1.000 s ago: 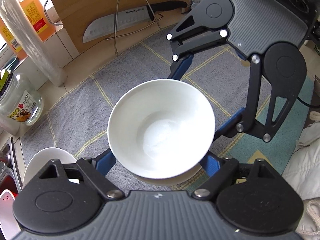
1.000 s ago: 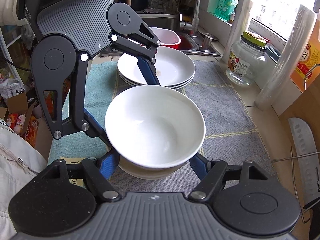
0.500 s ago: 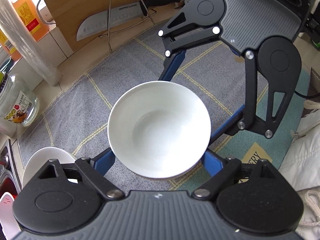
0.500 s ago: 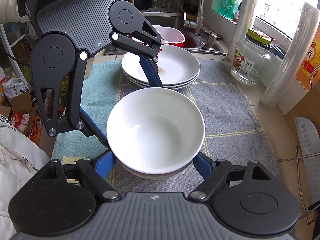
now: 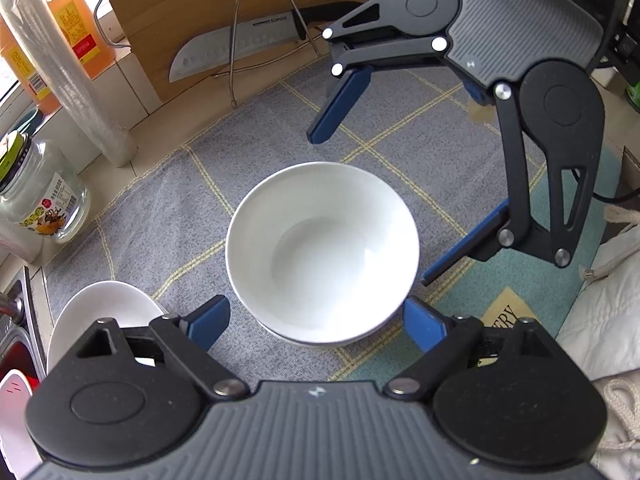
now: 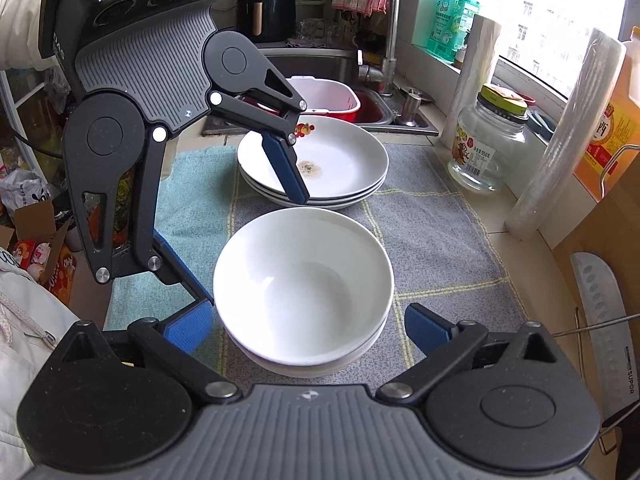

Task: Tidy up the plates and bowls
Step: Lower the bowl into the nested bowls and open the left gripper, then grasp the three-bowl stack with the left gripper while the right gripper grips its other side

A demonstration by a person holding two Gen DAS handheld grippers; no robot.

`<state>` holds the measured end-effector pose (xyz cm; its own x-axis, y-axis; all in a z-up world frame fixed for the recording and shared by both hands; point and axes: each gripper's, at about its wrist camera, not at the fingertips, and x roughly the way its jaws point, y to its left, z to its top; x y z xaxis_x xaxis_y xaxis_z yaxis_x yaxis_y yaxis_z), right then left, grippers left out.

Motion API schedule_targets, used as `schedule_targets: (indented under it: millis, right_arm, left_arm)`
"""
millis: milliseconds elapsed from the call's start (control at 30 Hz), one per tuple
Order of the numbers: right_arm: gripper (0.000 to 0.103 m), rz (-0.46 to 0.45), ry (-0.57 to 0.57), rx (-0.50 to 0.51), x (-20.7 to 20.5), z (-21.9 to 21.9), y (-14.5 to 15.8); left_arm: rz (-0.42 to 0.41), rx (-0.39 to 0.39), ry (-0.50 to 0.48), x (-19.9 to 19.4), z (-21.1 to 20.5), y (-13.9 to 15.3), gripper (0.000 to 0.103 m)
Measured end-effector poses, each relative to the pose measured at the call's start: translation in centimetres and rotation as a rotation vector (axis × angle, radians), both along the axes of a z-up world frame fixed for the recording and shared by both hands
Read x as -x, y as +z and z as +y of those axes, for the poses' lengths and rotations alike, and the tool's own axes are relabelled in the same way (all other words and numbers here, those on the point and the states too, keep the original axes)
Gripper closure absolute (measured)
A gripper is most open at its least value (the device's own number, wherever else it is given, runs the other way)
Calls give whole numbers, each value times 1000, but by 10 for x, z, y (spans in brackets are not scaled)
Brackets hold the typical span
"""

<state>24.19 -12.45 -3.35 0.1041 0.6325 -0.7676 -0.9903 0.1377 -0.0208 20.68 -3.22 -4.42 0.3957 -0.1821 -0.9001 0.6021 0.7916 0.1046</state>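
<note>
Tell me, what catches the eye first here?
A white bowl nested on another sits mid-mat, ringed by two open claws: the right claw, whose jaws have just been opening, and the left claw. Behind it, stacked plates carry a brown smear, near the sink.

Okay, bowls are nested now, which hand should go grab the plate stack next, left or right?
Probably left: the left hand-held gripper, open, already has one finger over the plate stack. The right hand-held gripper straddles the nested bowls, farther away.
</note>
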Motion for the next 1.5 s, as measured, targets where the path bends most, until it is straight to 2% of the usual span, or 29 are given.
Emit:
schedule_targets:
  millis: [333,533,733,900,1000,1233,1367,1500]
  right_arm:
    - [0,-13,-100,-4,9,-10,-7]
    - [0,7,-197,8,16,-13,-20]
    - [0,44,-360,38,31,-16,-41]
    - [0,41,-378,52,42,-22,-50]
    - [0,41,-357,38,43,-26,-56]
    - [0,50,-398,45,40,-19,-63]
    - [0,-5,-425,98,42,-6,-66]
    - [0,-19,-414,121,43,5,-68]
  left_arm:
    - [-106,106,155,31,15,-4,7]
    - [-169,89,153,49,14,-21,7]
    - [-210,122,133,61,20,-34,7]
    - [-181,120,174,55,20,-40,7]
    - [-177,57,189,53,14,-46,8]
    - [-166,29,34,42,17,-53,8]
    - [-146,61,-75,28,23,-59,10]
    - [-113,42,-170,15,24,-70,13]
